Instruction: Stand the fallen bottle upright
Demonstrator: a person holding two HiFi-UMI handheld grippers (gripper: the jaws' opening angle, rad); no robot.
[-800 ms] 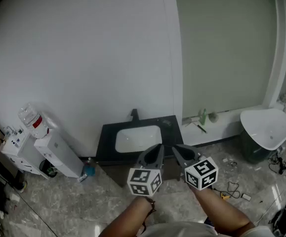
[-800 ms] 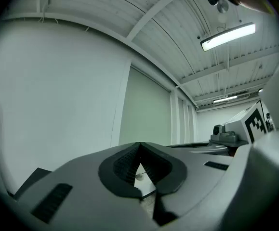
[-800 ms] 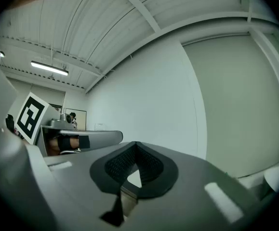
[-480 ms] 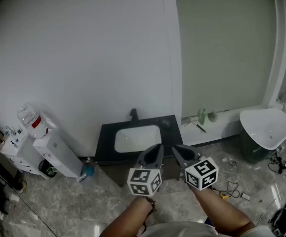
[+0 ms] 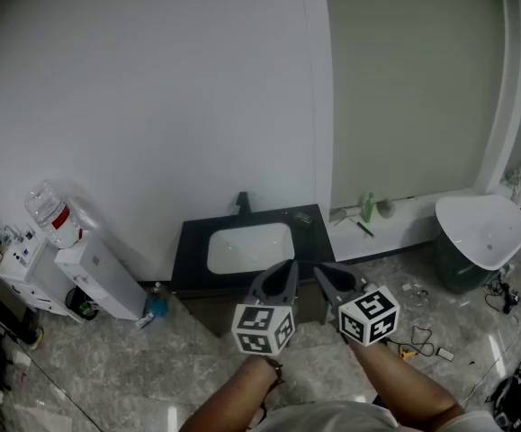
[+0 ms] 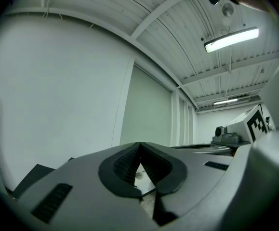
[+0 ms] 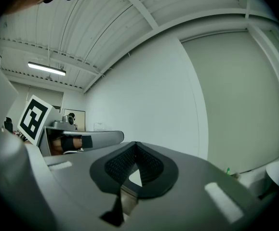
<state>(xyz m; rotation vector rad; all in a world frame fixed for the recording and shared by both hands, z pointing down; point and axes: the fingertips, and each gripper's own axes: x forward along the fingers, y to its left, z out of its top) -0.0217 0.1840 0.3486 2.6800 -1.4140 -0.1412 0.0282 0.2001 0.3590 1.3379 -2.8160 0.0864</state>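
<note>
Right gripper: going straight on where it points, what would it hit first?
Most likely the plain white wall above the black washstand with white basin. The right gripper shows nothing nearer ahead, though depth is hard to judge.

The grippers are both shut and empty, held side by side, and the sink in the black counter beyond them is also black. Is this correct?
Not entirely. The sink is white, not black, as the head view shows. The rest stands: the left gripper and the right gripper are both shut and empty, held side by side, and the counter beyond them is black.
</note>
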